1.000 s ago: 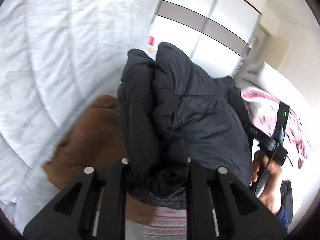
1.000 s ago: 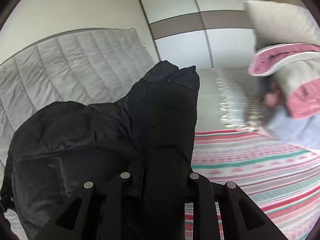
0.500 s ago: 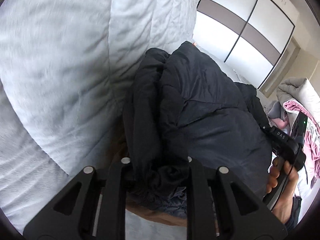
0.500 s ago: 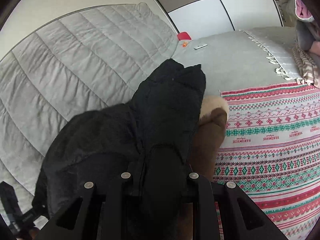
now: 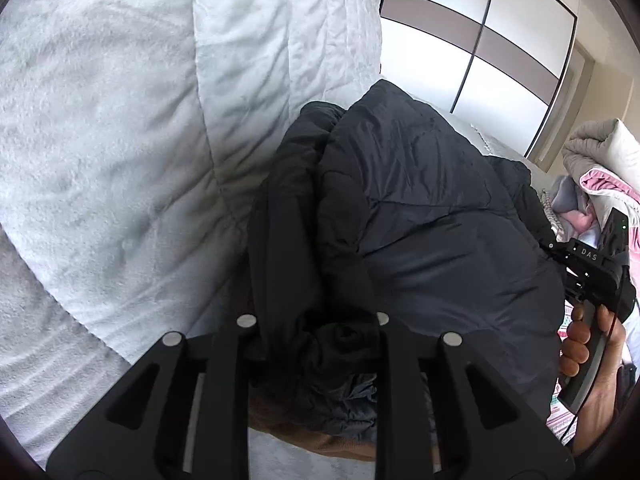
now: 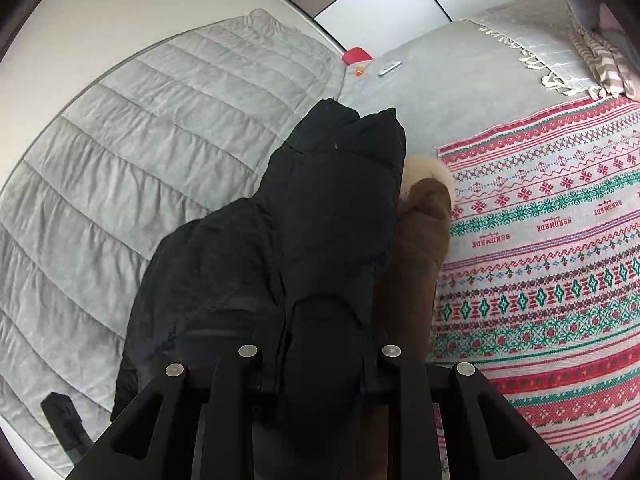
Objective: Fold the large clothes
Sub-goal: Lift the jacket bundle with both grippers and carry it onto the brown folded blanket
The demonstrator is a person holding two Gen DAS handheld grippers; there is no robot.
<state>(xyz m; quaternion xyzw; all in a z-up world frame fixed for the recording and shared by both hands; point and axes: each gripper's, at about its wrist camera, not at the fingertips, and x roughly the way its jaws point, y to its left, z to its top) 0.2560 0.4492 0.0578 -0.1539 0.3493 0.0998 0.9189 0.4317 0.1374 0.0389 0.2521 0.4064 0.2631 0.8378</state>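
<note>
Both tools are clamping bunched dark jacket fabric: the left tool and the right tool. The right hand is gripping its tool's handle, seen from the left wrist.

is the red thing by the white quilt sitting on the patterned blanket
No, the small red object sits on the plain grey cover, well beyond the patterned blanket.

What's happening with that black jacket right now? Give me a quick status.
Left gripper shut on black jacket. Right gripper shut on it too. Brown garment lies underneath, on the patterned blanket.
</note>
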